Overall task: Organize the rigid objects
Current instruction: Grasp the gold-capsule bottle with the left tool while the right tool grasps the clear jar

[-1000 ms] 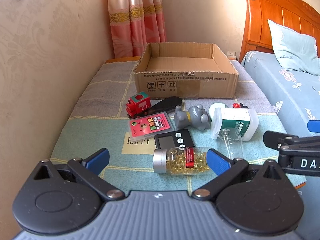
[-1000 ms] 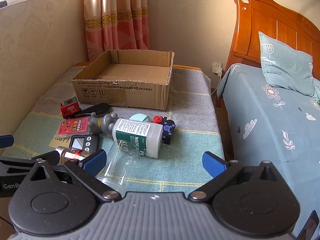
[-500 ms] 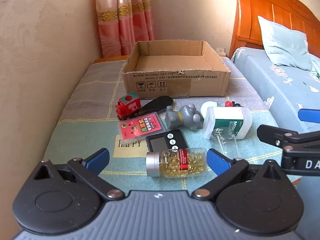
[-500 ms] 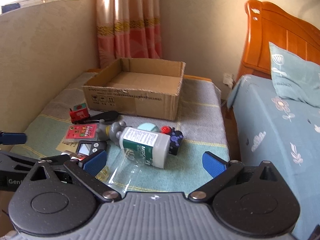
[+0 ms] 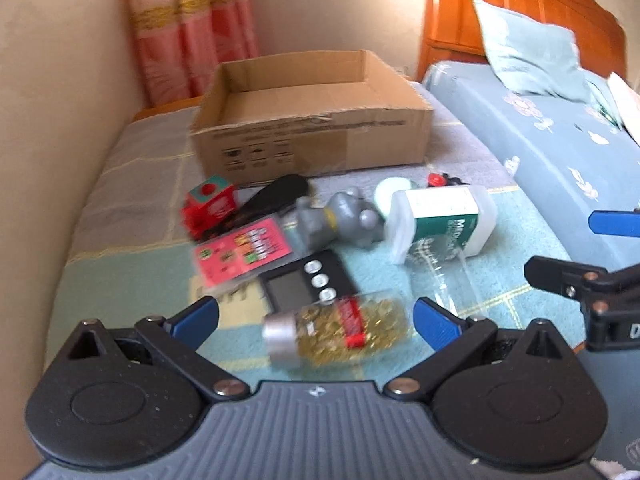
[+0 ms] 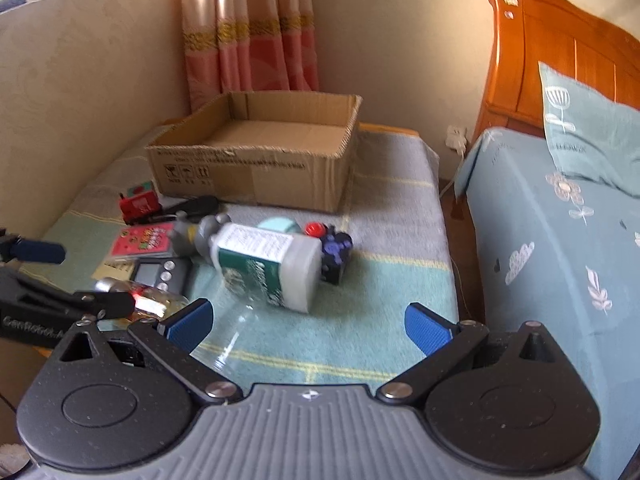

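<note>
Lying on its side on the desk [image 5: 120, 208], the capsule bottle [image 5: 336, 330] sits between the spread blue tips of the left tongs [image 5: 316, 320], which grip nothing. Behind it rest a black timer [image 5: 306, 282], pink card [image 5: 242, 250], grey figurine [image 5: 344, 220], red toy train [image 5: 210, 206] and white-and-green bottle [image 5: 438, 218]. Right tongs [image 6: 308, 322], likewise released and empty, hover above a clear glass [image 6: 244, 328], near the white-and-green bottle. An empty cardboard box [image 5: 312, 136] stands at the far end of the desk, beside the bed [image 6: 560, 248]
</note>
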Demonstrator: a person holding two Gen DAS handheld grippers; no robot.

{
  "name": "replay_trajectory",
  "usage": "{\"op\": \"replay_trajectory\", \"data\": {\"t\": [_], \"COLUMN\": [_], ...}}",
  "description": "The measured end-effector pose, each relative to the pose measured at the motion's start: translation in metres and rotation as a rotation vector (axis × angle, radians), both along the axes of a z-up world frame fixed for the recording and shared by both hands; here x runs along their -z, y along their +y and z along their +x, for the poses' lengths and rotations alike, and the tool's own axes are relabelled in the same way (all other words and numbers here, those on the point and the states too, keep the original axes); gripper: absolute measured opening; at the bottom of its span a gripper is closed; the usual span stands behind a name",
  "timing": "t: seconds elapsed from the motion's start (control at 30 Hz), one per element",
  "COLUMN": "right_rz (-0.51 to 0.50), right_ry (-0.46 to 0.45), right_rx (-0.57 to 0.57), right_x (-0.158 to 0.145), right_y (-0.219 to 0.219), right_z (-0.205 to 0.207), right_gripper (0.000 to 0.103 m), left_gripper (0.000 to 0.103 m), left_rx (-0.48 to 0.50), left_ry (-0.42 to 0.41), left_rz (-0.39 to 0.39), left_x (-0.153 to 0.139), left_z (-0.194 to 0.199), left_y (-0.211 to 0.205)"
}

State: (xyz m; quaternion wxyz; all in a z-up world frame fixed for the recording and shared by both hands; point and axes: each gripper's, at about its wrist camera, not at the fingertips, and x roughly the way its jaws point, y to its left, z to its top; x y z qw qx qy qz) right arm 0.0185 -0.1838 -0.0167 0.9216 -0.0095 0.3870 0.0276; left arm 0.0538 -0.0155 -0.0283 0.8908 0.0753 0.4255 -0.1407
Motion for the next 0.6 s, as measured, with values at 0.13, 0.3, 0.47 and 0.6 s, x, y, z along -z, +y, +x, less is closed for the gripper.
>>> {"op": "replay_trajectory", "data": {"t": [0.13,0.3,0.47,0.6], "right_rz": [-0.004,-0.029,-0.043,-0.050], "right_ry": [0.007,0.007,0.018,0.033], "right_rx": [0.008,0.007,-0.016,-0.040], "right_x": [0.004,0.006,0.011,0.013], "right_y": [-0.006,-0.012,-0.012,-0.007], "right_z": [-0.003,-0.005,-0.003,0.001], "right_gripper": [0.103,0.103,0.103,0.103], "left_gripper": [0.102,0.102,0.102,0.102], "left_rx": [0.051,0.055,0.042,0.047], "left_ry": [0.021,0.045,0.065,0.074], "left_rz": [-0.012,-0.022,-0.038,-0.040], "left_x": [0.015,0.028,0.033,0.035], "left_z": [0.014,0.019,0.018,0.013], "left_y": [-0.012,-0.011,0.005,0.022]}}
